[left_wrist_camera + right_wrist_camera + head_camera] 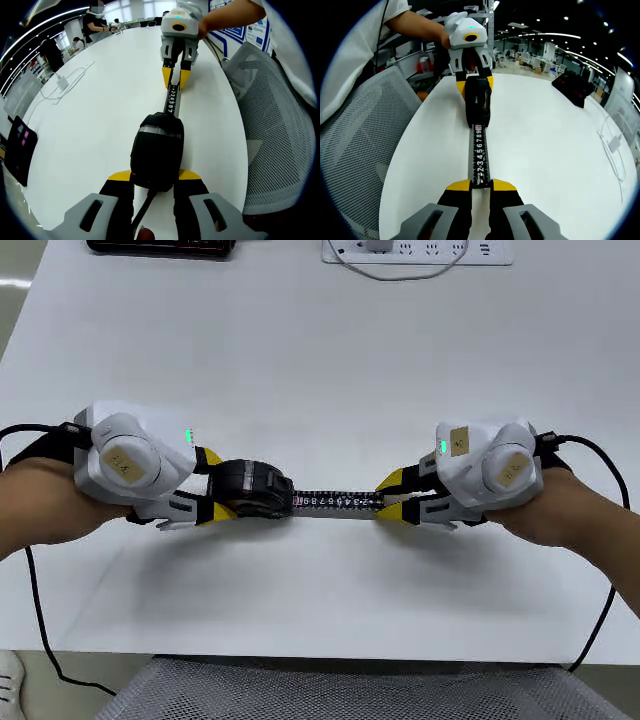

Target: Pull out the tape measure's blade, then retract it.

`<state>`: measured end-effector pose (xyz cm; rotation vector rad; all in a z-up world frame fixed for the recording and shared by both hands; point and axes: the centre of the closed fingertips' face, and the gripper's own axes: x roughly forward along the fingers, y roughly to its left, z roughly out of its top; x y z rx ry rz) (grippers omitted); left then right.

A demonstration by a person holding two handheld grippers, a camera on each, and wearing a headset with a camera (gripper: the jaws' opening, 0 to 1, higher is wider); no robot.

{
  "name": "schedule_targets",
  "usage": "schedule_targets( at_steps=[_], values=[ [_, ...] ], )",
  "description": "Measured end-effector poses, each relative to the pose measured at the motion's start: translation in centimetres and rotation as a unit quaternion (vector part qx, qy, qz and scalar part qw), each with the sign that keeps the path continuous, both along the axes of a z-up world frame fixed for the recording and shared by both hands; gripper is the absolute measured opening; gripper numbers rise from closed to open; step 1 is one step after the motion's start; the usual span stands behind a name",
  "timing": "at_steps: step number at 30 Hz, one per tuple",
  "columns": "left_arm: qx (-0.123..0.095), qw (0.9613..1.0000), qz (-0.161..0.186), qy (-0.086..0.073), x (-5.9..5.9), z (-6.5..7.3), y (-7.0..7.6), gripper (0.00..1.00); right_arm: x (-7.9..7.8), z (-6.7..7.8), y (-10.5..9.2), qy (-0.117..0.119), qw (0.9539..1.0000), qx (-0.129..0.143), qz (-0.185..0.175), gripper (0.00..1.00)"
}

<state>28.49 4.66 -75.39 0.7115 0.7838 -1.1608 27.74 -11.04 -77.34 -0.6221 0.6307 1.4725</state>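
On the table (320, 370), near its front edge, left gripper (218, 490) has its jaws clamped on both sides of the black tape measure (255, 490). Blade (335, 502) is out a short way, numbers up, running straight to the right gripper (388, 498), whose jaws are pinched narrow on the blade's end. Can't tell if the blade touches the table.

the 2 grippers face each other, jaws pointing inward. the left gripper (218, 486) is clamped around the tape measure case (255, 490); the right gripper (388, 498) pinches the blade (335, 501) at its end. the left hand (40, 502) and right hand (562, 512) hold the housings from the outer sides.
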Motion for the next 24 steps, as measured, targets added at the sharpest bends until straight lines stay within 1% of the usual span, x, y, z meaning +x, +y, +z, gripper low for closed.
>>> schedule_targets(
  at_steps=[14,24],
  values=[
    [0.0,1.0,0.002,0.0,0.0,0.0,0.0,0.24,0.1,0.1,-1.1,0.003,1.0,-0.005,-0.005,0.08],
    [0.0,1.0,0.004,0.0,0.0,0.0,0.0,0.24,0.2,-0.1,-2.3,0.005,0.9999,-0.01,-0.008,0.08]
  ],
)
